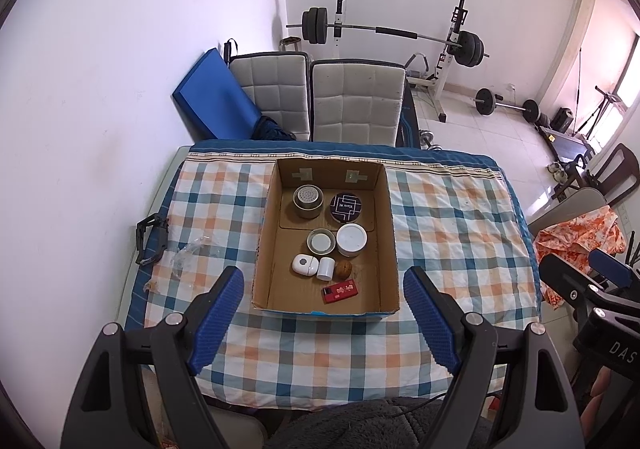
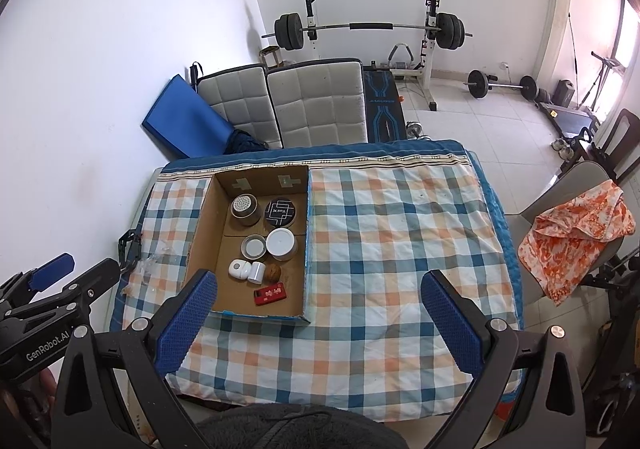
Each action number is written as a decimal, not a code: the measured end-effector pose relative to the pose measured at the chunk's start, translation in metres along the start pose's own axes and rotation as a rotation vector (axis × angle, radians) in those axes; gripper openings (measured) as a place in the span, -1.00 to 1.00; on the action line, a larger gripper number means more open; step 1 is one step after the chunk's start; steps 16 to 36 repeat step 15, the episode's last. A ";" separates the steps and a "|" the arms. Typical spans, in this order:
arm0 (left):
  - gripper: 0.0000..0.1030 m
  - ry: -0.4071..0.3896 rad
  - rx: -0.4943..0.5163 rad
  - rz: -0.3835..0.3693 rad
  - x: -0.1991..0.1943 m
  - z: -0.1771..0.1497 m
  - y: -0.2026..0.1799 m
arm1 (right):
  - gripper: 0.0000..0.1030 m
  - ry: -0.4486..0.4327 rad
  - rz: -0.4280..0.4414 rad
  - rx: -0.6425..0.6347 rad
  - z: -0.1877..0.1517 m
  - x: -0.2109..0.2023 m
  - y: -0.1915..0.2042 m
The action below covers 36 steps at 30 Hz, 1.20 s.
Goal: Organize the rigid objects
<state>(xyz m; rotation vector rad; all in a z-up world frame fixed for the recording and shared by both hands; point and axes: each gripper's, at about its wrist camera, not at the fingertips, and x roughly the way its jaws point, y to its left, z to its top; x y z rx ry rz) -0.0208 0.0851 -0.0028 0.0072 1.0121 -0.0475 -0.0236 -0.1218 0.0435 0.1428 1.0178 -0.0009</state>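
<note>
An open cardboard box (image 1: 264,233) (image 2: 200,237) sits on the checked tablecloth. Inside stand a metal tin with a perforated lid (image 1: 307,201) (image 2: 245,210), a round black tin (image 1: 345,206) (image 2: 281,212), a small jar with a white lid (image 1: 321,242) (image 2: 253,247), a white round container (image 1: 351,240) (image 2: 281,243), a white oval case (image 1: 303,263) (image 2: 238,269), a small white cylinder (image 1: 325,268) (image 2: 256,273), a walnut (image 1: 343,270) (image 2: 273,272) and a red flat box (image 1: 340,291) (image 2: 271,295). My left gripper (image 1: 324,287) hangs open above the box's near edge, empty. My right gripper (image 2: 320,291) is open and empty over the cloth, right of the box.
A black clip-like tool (image 1: 150,239) and crumpled clear plastic (image 1: 188,255) lie on the table's left side. Two padded chairs (image 1: 356,105) stand behind the table. A chair with an orange cloth (image 2: 576,233) stands at the right. Weights and a barbell rack (image 2: 368,29) fill the far floor.
</note>
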 end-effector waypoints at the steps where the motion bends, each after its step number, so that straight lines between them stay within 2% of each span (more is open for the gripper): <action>1: 0.58 0.000 -0.001 0.001 0.000 -0.001 0.001 | 1.00 0.000 -0.003 0.000 0.000 0.000 0.001; 36: 0.58 -0.004 -0.003 -0.003 0.001 0.001 0.003 | 1.00 -0.001 -0.009 0.006 0.003 0.004 0.001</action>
